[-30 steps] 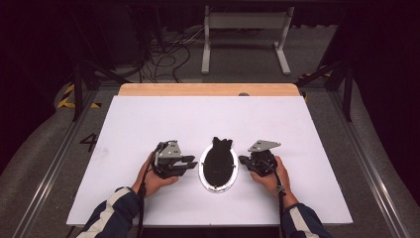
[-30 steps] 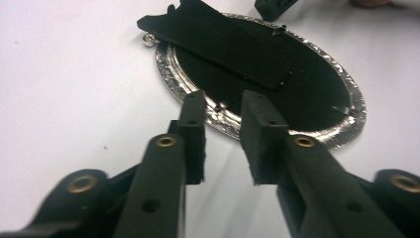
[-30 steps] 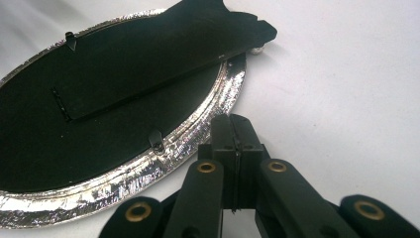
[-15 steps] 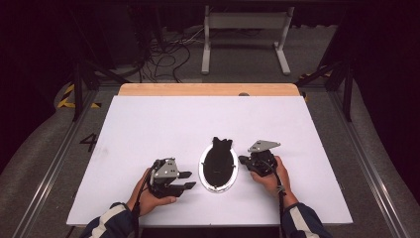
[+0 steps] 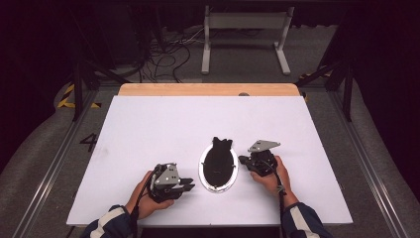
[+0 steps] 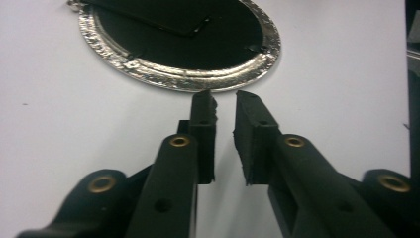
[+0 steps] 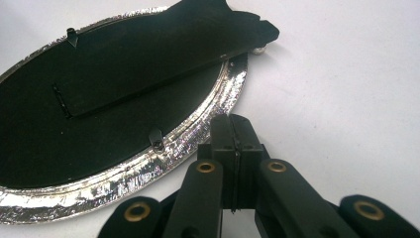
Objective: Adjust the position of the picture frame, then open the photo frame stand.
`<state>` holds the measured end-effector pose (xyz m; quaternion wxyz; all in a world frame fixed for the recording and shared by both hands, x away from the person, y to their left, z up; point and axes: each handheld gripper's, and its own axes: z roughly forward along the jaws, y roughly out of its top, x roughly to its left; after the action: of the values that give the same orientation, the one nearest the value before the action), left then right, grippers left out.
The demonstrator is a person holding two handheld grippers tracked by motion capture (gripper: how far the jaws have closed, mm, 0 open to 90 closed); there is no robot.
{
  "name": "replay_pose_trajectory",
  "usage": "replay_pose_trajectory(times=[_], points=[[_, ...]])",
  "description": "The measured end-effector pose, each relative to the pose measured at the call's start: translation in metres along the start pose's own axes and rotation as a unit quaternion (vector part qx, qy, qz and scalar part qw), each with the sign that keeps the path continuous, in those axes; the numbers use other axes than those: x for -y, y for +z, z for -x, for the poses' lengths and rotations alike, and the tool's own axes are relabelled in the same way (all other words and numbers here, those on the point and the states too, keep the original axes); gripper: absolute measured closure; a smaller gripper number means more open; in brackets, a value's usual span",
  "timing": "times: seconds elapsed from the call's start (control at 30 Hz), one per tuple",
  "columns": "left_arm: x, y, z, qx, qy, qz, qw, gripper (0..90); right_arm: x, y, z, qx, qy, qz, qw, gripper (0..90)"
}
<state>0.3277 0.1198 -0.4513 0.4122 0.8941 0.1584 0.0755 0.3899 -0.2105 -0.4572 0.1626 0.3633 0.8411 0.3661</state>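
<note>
An oval picture frame [image 5: 218, 166] lies face down mid-table, its black backing and folded stand up, its silver rim all round. My left gripper [image 5: 190, 187] rests on the table at the frame's near-left and points right at it. In the left gripper view its jaws [image 6: 225, 99] stand a little apart with nothing between them, just short of the frame's rim [image 6: 183, 82]. My right gripper [image 5: 241, 159] sits at the frame's right side. In the right gripper view it [image 7: 233, 121] is shut, pads together and empty, right beside the frame's silver rim [image 7: 198, 136].
The white tabletop [image 5: 148, 129] has bare room to the left, right and behind the frame. A wooden strip [image 5: 208, 89] runs along its far edge. Beyond, on the floor, are cables [image 5: 168, 47] and a metal stand [image 5: 245, 29].
My left gripper has slid back toward the near table edge and now points at the frame's near end. The right gripper and the frame have not moved.
</note>
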Motion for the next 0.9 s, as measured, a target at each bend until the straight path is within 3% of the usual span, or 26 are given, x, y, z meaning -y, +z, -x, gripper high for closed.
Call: replay_pose_trajectory(times=[0.13,0.37,0.57,0.63,0.9], points=[[-0.002,0.002,0.004,0.013,0.005,-0.003,0.9999,90.0,-0.001,0.0,0.0,0.0,-0.001,-0.001,1.0,90.0],[-0.001,0.01,0.009,0.026,0.013,-0.024,0.9993,90.0,-0.004,-0.002,0.007,0.001,0.015,0.014,0.9998,90.0],[-0.003,0.019,0.014,0.045,0.005,-0.026,0.9986,88.9,-0.012,-0.005,0.01,0.006,0.016,0.034,0.9993,90.0],[-0.006,0.026,0.02,0.053,0.014,-0.031,0.9981,88.9,-0.018,-0.006,0.012,0.007,0.019,0.043,0.9989,90.0],[-0.008,0.03,0.025,0.058,0.013,-0.028,0.9978,88.8,-0.024,-0.001,0.015,0.011,0.026,0.047,0.9985,90.0]])
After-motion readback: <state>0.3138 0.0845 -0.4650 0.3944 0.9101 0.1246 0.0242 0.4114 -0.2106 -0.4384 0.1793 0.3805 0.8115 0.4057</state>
